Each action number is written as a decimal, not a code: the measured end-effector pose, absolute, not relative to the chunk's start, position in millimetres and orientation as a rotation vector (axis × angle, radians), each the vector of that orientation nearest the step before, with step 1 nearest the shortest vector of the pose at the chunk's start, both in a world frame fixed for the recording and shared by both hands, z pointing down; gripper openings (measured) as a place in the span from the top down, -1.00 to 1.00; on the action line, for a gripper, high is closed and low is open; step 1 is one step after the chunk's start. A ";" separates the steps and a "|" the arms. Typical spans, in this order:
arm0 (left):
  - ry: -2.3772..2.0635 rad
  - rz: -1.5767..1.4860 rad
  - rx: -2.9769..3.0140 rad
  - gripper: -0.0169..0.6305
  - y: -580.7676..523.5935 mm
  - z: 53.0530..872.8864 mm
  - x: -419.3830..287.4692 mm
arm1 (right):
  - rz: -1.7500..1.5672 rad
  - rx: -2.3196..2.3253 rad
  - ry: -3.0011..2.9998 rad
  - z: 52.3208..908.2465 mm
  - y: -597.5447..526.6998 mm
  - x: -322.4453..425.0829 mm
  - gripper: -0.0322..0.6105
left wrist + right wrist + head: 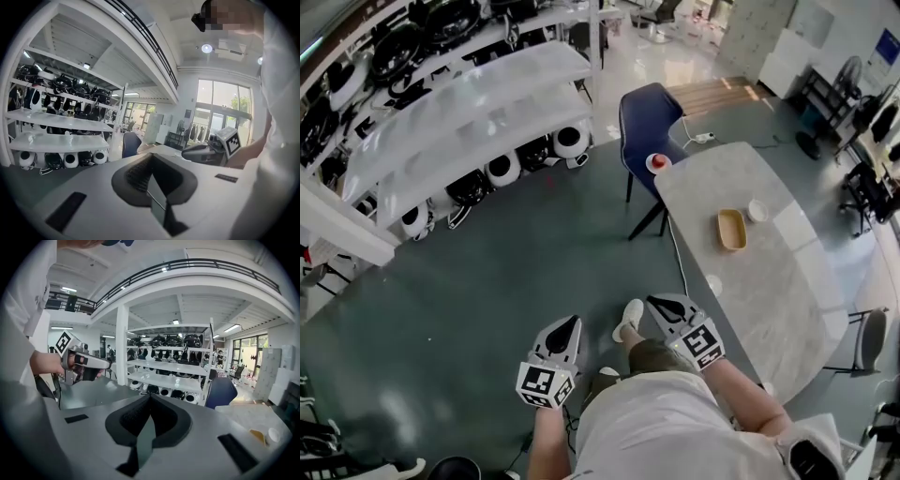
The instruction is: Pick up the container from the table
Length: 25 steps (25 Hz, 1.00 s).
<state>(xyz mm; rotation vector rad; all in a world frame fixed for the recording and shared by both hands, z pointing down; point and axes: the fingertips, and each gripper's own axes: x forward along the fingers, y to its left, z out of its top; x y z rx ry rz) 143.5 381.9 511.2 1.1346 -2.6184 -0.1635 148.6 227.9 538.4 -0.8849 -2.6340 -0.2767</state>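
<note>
Closed right tool [149, 398] faces the container [257, 436]; closed left tool [152, 158] faces shelves [52, 120].

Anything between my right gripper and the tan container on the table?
Nothing blocks it. The right gripper hangs shut beside the table edge; the tan container lies on open tabletop beyond. A small white object sits near that line.

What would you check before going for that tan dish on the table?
1. Target in sight: ok, the tan container lies on the table.
2. Room around it: ok, the white bowl sits apart.
3. Reach: not ok, the right gripper hangs short of the table.
4. Right jaws apart: not ok, together, empty.
5. Other side: ok, the left gripper is shut, empty, away from the table.
</note>
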 end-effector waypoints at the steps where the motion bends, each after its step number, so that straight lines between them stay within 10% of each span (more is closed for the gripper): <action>1: -2.618 -0.160 1.132 0.94 377.0 511.4 129.9 | -0.270 -0.877 -2.639 539.9 222.1 136.0 0.86; 25: -2.354 0.015 1.524 0.94 131.6 479.3 -162.0 | -0.047 -0.478 -2.779 515.3 10.8 -119.5 0.86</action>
